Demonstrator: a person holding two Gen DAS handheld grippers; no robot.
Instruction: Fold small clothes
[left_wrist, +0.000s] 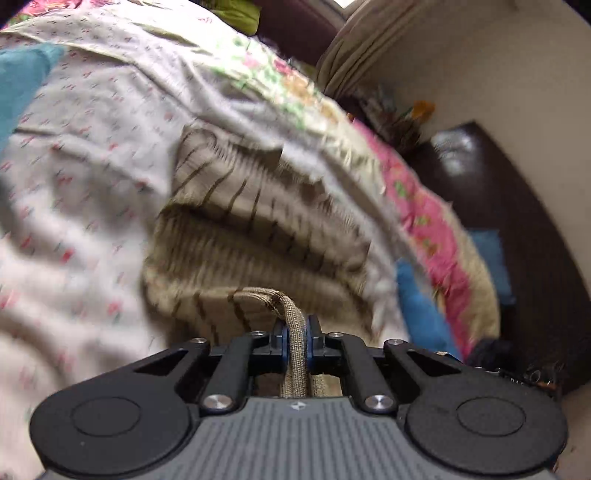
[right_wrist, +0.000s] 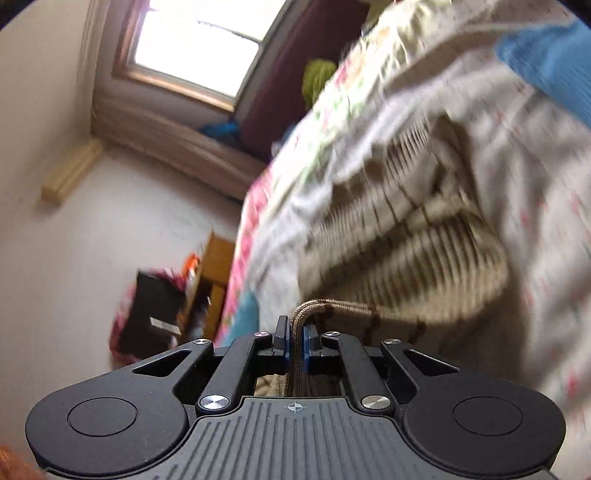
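A small beige garment with thin brown stripes lies rumpled on a white sheet with tiny pink marks. My left gripper is shut on the garment's ribbed tan edge, which runs back between the blue pads. In the right wrist view the same striped garment hangs in folds, and my right gripper is shut on another part of its ribbed edge. Both views are blurred by motion.
A floral pink and green bedcover runs along the bed's side. Blue cloth lies at the far left and blue cloth at the upper right. A window, a dark cabinet and floor clutter surround the bed.
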